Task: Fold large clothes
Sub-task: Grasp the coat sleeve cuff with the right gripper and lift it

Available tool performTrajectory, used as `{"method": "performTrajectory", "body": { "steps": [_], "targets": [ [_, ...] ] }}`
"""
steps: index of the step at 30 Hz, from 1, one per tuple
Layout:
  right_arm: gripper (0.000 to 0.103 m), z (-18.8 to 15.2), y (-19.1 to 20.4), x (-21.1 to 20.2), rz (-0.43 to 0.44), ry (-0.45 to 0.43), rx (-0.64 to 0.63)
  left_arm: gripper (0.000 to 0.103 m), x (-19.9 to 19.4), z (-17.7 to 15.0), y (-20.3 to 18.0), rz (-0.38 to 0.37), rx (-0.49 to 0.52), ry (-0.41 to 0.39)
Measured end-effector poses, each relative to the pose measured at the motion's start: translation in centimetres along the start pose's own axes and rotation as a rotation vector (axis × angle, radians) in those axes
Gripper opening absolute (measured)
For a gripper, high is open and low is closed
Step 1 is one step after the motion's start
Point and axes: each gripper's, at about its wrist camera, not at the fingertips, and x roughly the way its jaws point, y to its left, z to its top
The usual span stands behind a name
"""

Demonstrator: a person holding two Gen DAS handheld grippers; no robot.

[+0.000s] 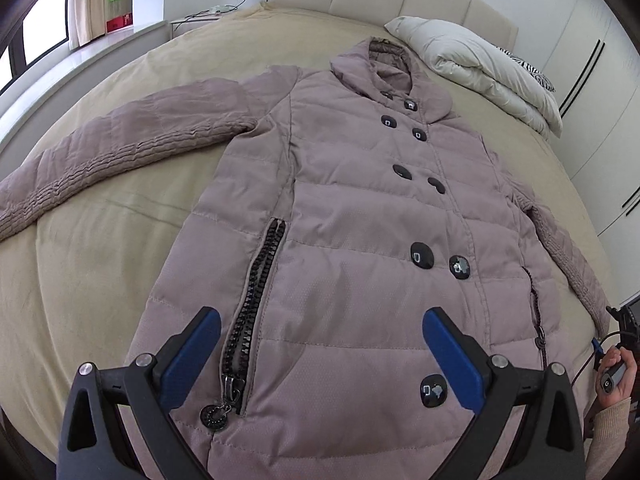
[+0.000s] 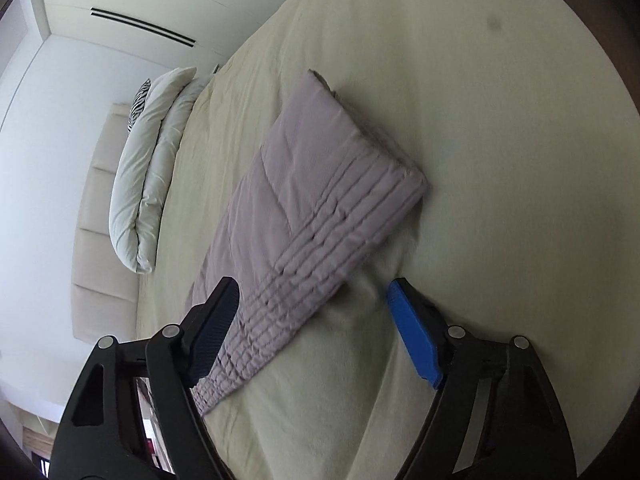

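big mauve puffer coat [image 1: 360, 240] lying flat, face up on the bed [image 1: 100, 260], buttoned shut, hood toward the headboard edge. one sleeve [image 1: 120, 140] stretched out sideways, other sleeve [image 2: 304, 216] angled along the body.

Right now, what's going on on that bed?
A person holds tongs in each hand over a mauve padded coat lying flat, buttoned, front up on the bed, sleeves spread. The left tongs hover open above the hem. The right tongs are open around one sleeve, not yet gripping. No fold made yet.
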Motion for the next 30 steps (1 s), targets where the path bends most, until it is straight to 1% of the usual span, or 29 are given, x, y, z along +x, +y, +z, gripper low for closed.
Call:
{"method": "performTrajectory", "body": {
  "steps": [2, 4, 5, 6, 7, 8, 12, 13, 14, 18, 20, 22, 24, 26, 30],
  "targets": [
    [0.069, 1.8, -0.3, 0.8, -0.015, -0.014, -0.009, 0.103, 0.1, 0.2, 0.2, -0.016, -0.005, 0.001],
    [0.059, 3.3, 0.4, 1.5, -0.033, -0.030, -0.027, 0.103, 0.2, 0.2, 0.2, -0.026, 0.002, 0.005],
    [0.055, 4.1, 0.5, 1.9, -0.042, -0.034, -0.035, 0.103, 0.2, 0.2, 0.2, -0.029, 0.007, 0.006],
    [0.047, 4.8, 0.4, 2.3, -0.047, -0.036, -0.037, 0.103, 0.2, 0.2, 0.2, -0.035, 0.008, 0.008],
    [0.043, 5.2, 0.8, 2.7, -0.046, -0.034, -0.032, 0.101, 0.2, 0.1, 0.2, -0.047, 0.008, 0.010],
    [0.041, 5.8, 0.7, 2.8, -0.040, -0.034, -0.028, 0.101, 0.2, 0.1, 0.3, -0.059, 0.008, 0.011],
    [0.028, 6.1, 1.9, 2.7, -0.044, -0.039, -0.064, 0.092, 0.4, 0.1, 0.3, -0.103, 0.001, 0.017],
    [0.024, 5.7, 2.7, 2.6, -0.048, -0.044, -0.080, 0.091, 0.4, 0.1, 0.3, -0.119, -0.002, 0.018],
    [0.023, 5.8, 3.4, 2.4, -0.056, -0.053, -0.101, 0.091, 0.3, 0.1, 0.3, -0.134, -0.005, 0.018],
    [0.019, 3.3, 9.0, 1.0, -0.066, -0.094, -0.222, 0.091, 0.1, 0.2, 0.4, -0.162, -0.006, 0.005],
    [0.019, 2.2, 12.6, 0.6, -0.038, -0.102, -0.308, 0.091, 0.0, 0.3, 0.8, -0.179, -0.017, 0.001],
    [0.019, 0.2, 17.0, 0.3, 0.007, -0.092, -0.420, 0.091, 0.0, 0.4, 1.3, -0.193, -0.034, -0.002],
    [0.019, -3.1, 21.6, -0.1, 0.064, -0.076, -0.549, 0.091, -0.1, 0.5, 1.9, -0.209, -0.050, -0.004],
    [0.019, -7.2, 26.3, 0.1, 0.127, -0.031, -0.682, 0.091, -0.3, 0.6, 2.6, -0.222, -0.067, -0.010],
    [0.019, -16.8, 33.2, 1.3, 0.223, 0.075, -0.927, 0.091, -0.7, 0.7, 4.0, -0.240, -0.092, -0.024]
  ]
}}
